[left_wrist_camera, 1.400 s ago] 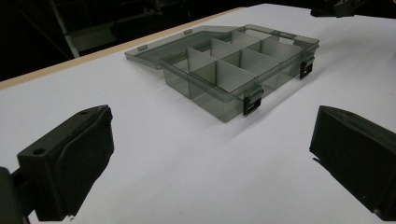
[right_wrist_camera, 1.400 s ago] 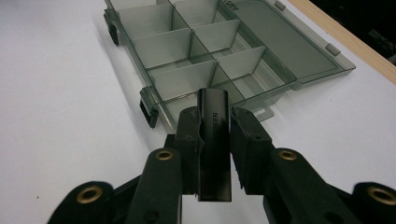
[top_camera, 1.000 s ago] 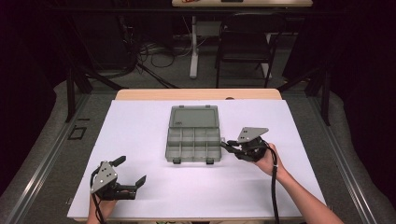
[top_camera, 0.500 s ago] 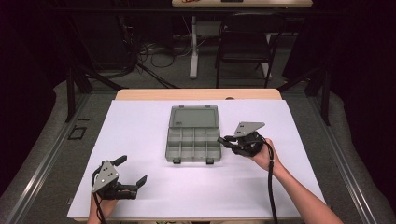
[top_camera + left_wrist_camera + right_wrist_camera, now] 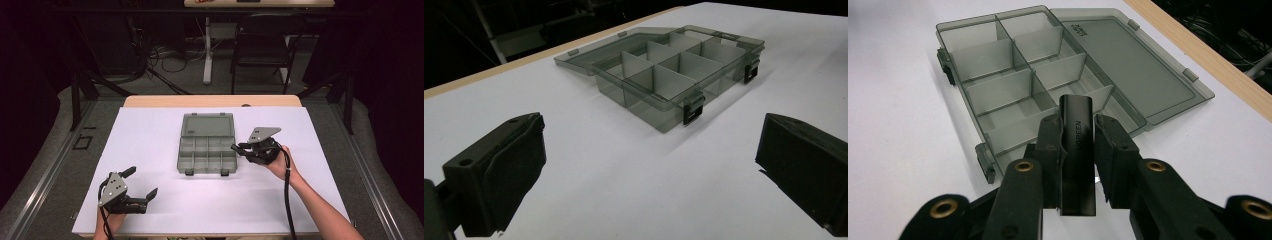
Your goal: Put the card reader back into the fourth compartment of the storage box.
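A smoky grey plastic organiser box lies open in the middle of the white table, its lid folded flat at the far side. Its compartments look empty. My right gripper hovers at the box's right edge, shut on a small black UGREEN-marked block that points over the nearest compartments. My left gripper rests at the front left of the table, open, with nothing between its fingers. From there the box and its two black latches lie ahead.
A white sheet covers the table, with a wooden strip showing at the far edge. A chair and cables stand on the dark floor beyond. A black cable trails along the right forearm.
My right gripper has lifted slightly and edged left toward the box with the black block in it. The left gripper has barely moved.
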The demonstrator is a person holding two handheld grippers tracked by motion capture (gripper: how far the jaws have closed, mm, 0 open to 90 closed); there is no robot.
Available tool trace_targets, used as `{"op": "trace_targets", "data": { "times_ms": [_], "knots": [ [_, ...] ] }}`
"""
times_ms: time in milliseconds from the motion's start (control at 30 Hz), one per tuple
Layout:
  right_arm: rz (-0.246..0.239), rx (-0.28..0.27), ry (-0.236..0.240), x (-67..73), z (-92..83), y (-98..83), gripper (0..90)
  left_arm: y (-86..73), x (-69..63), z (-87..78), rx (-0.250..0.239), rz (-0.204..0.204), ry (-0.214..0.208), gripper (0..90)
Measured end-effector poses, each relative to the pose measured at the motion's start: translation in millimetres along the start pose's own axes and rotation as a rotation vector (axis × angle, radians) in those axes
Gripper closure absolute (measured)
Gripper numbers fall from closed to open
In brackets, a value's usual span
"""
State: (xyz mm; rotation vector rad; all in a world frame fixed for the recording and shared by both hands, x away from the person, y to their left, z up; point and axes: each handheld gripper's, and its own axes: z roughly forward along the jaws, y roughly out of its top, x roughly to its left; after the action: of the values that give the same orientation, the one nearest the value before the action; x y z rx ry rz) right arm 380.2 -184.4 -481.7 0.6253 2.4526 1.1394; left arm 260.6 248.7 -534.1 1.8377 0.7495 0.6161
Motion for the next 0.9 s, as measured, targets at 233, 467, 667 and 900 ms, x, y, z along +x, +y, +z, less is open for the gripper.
{"op": "trace_targets", "data": {
  "times_ms": [233, 467, 667, 900],
  "knots": [
    [-0.001, 0.001, 0.005, -0.7, 7.5, 7.6, 73.7, 0.0, 0.2, 0.1, 0.002, 0.000, 0.000, 0.0],
    [0.010, 0.004, -0.001, -2.7, 13.6, 14.6, 73.7, 0.0, -0.2, 0.1, 0.000, 0.001, 0.002, 0.0],
    [0.022, 0.012, -0.015, -5.6, 19.2, 19.6, 73.7, -0.1, 0.1, 0.1, 0.001, 0.000, 0.003, 0.0],
    [0.047, 0.015, -0.021, -8.6, 24.5, 23.9, 73.6, -0.1, 0.0, 0.5, 0.005, -0.001, 0.005, 0.0]
  ]
}}
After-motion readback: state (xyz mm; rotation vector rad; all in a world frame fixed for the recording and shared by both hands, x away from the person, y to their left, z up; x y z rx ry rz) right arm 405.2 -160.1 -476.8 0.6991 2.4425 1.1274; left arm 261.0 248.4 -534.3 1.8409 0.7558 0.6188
